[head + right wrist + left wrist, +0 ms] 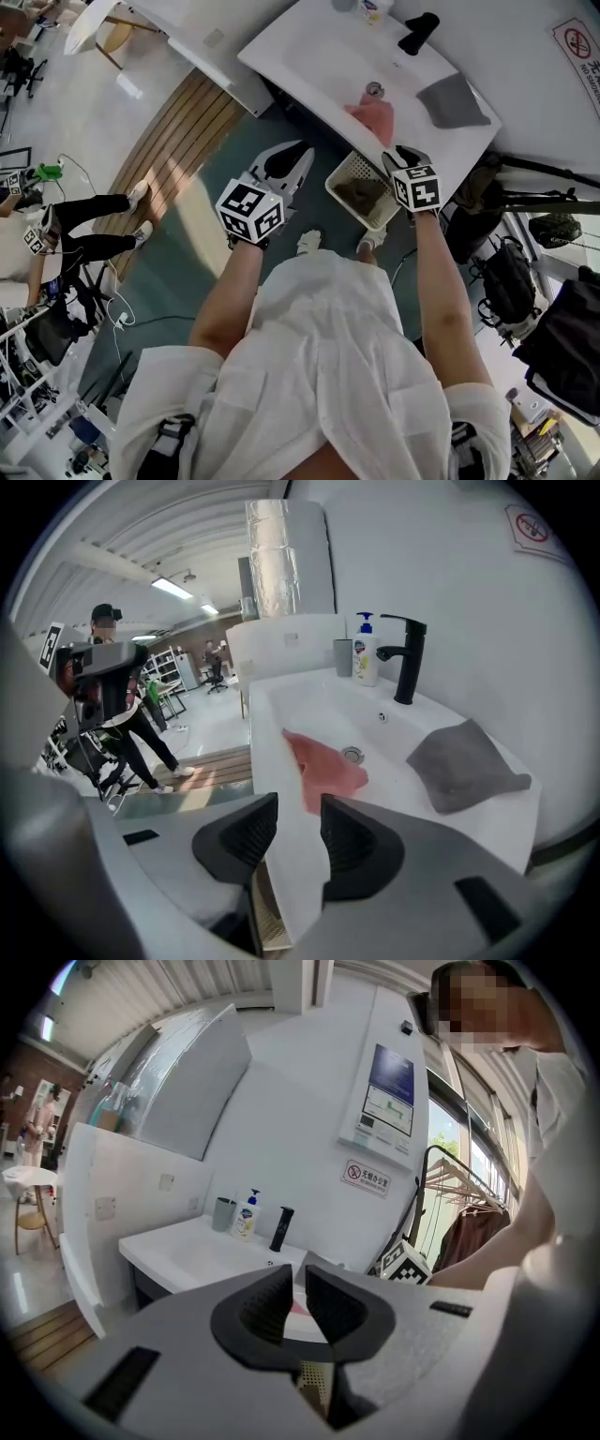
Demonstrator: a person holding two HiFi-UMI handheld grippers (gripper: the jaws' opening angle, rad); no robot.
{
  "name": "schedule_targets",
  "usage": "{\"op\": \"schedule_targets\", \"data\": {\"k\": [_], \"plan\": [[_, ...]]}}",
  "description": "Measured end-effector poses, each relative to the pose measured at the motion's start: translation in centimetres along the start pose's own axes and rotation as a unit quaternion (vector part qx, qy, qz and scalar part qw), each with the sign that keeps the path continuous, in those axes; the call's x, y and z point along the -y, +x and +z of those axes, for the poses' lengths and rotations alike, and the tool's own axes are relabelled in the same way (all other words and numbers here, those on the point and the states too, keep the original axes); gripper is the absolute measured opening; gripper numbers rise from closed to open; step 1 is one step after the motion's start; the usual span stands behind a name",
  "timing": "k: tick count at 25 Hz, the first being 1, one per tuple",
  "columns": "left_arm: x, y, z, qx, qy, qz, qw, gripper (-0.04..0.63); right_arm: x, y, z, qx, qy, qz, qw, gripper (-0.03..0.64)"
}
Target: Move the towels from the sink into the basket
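Towels remain in the sink (309, 47): pink towel (370, 117) lies by the drain against the front rim, grey towel (452, 100) further right. Basket (339, 178) stands on the floor below, holding a dark cloth (361, 195). Left gripper (298, 1283) shows jaws narrowly apart, empty. Right gripper (298, 810) shows jaws part open over the sink's front rim, gripping nothing.

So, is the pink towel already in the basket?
No, the pink towel lies in the sink by the drain, outside the basket.
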State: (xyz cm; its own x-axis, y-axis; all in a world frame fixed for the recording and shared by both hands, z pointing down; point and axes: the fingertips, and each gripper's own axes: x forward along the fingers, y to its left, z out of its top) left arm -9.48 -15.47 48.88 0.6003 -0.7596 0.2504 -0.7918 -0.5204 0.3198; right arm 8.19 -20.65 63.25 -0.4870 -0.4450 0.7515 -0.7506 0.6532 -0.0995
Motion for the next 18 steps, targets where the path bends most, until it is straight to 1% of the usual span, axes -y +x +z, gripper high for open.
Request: {"op": "schedule_targets", "data": {"k": [7,13,18], "plan": [[-0.9,1.0,-0.6,-0.01,-0.006,0.012,0.9999,0.049,1.2,2.8,0.5,-0.025,-0.004,0.028,0.999,0.158],[-1.7,1.3,-0.8,-0.016,-0.01,0.019,0.9996,0.049,1.5,4.3,0.2,-0.042,0.039,0.058,0.997,0.158],[-1.8,1.3,-0.7,-0.014,-0.011,0.021,0.9996,0.049,1.6,4.4,0.3,-0.045,0.074,0.081,0.993,0.158]]}}
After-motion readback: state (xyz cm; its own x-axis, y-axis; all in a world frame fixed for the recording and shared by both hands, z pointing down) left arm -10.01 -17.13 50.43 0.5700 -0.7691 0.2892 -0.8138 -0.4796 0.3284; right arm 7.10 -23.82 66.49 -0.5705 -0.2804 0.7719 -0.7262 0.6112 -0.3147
